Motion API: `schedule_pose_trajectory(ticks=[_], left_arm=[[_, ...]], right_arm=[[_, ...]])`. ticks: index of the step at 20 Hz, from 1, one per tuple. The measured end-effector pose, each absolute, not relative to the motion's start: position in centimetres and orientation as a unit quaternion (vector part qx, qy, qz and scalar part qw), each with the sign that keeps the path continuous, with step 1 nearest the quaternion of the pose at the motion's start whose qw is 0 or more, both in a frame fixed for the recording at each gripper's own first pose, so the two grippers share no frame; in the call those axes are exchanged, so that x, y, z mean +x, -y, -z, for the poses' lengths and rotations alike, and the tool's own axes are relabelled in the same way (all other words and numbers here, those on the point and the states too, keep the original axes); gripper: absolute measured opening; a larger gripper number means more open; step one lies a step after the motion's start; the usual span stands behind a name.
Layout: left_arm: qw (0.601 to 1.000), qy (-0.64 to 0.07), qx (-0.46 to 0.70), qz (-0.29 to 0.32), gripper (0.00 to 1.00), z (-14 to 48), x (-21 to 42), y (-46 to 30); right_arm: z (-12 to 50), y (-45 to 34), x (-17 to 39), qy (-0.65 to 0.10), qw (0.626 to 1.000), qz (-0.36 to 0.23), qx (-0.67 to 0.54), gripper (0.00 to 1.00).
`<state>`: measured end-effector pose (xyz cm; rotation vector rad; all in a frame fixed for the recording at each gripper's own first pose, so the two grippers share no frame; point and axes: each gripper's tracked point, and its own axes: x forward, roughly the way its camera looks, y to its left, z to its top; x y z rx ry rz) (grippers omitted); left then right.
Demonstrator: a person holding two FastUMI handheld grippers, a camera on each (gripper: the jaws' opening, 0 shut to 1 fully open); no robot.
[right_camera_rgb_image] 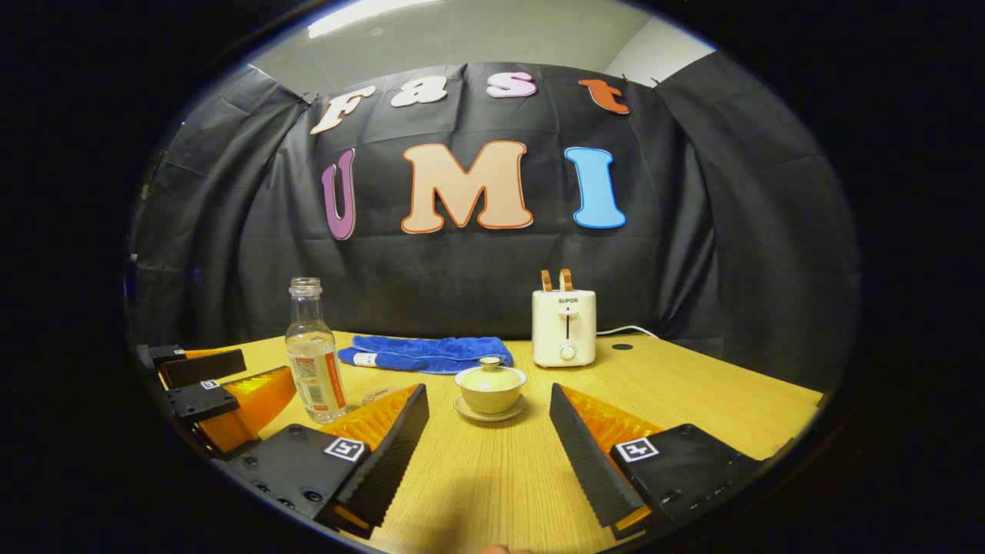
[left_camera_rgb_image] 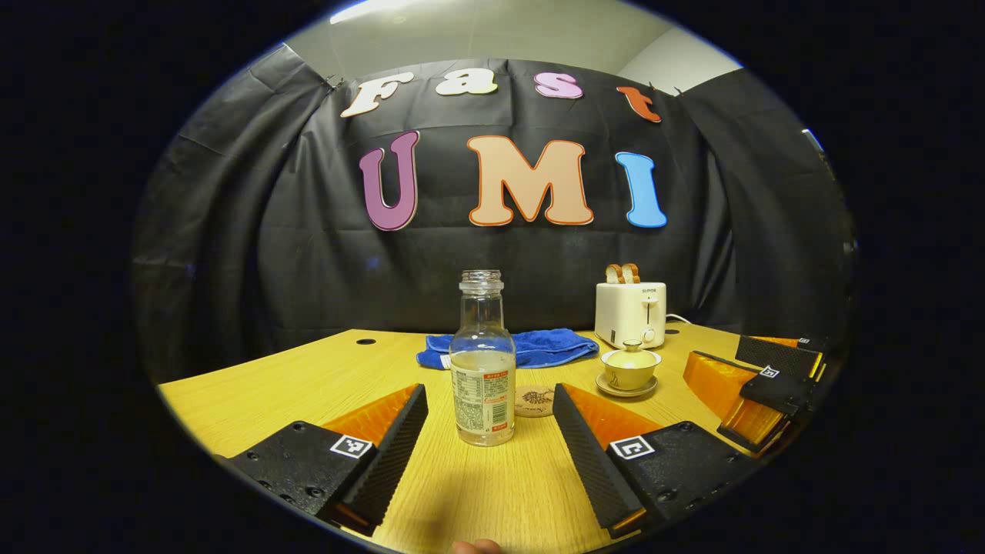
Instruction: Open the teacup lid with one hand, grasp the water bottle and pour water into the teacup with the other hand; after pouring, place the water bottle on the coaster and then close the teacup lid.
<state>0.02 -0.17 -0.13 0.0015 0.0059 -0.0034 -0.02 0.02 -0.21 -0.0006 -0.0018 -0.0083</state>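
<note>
Right gripper view: toaster (right_camera_rgb_image: pixel 564 328) reads SUPOR (water bottle (right_camera_rgb_image: pixel 313 355) label illegible).

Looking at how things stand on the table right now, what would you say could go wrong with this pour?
1. The water bottle stands uncapped and tall; a clumsy close by the open left gripper might tip and spill it.
2. The teacup is small and low, so a stream from the wide neck may splash onto its saucer.
3. The coaster sits partly hidden behind the bottle, so setting down there may be misjudged.
</note>
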Motion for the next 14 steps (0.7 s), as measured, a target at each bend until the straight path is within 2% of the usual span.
schedule_pose_trajectory(ticks=[14], left_arm=[[1.000,-0.003,0.000,0.002,0.95,0.15,0.15,0.31]], right_arm=[[0.12,-0.19,-0.15,0.000,1.000,0.003,0.000,1.00]])
